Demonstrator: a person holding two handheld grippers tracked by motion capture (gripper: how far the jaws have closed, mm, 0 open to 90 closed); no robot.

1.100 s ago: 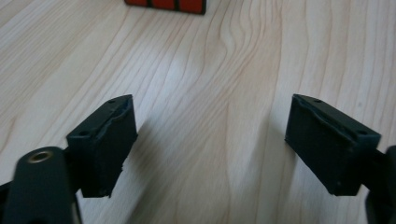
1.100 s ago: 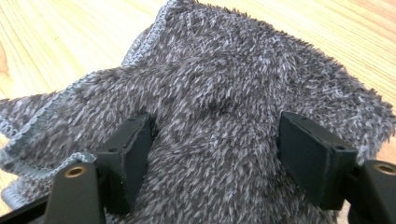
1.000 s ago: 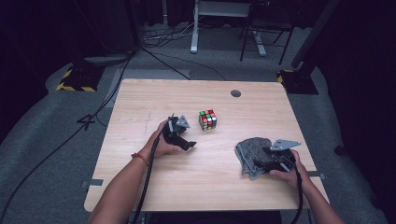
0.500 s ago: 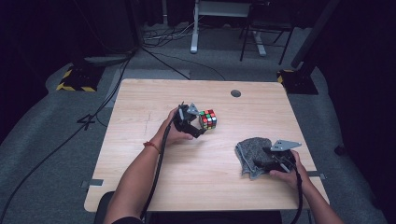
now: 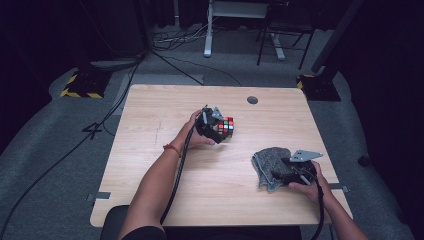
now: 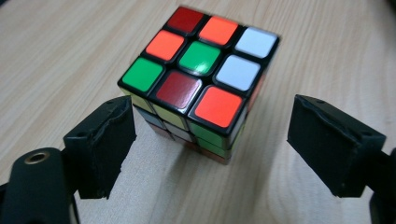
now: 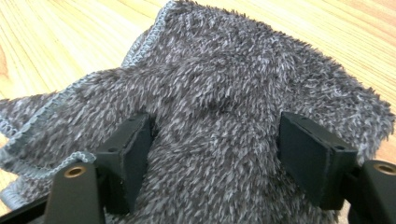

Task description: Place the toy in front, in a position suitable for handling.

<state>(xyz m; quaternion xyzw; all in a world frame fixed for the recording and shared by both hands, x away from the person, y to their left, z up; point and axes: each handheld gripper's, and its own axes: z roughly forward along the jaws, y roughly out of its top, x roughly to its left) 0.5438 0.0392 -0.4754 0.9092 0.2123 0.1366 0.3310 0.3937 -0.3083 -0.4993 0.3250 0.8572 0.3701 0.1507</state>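
Left gripper (image 6: 212, 149) fingers (image 6: 105, 144) are spread, one each side of the puzzle cube (image 6: 198, 79), not pressing it: the left pad sits just beside the cube's near-left edge, the right pad (image 6: 334, 144) stands apart from its right face with bare wood between. Cube rests flat on the wooden table (image 5: 150, 110), near the middle, a little toward the far side; in the high view the left gripper (image 5: 215, 127) is right up against it (image 5: 226, 126), coming in from its left. Top face reads red, orange, white, green tiles, mixed. Right gripper (image 7: 215, 154) fingers (image 7: 128, 158) are also spread, resting over the grey fuzzy cloth (image 7: 224, 93), pile bulging up between them; no pinch visible. Cloth (image 5: 267, 160) lies crumpled at the near-right part of the table, well apart from the cube, with the right gripper (image 5: 292, 172) on its near edge.
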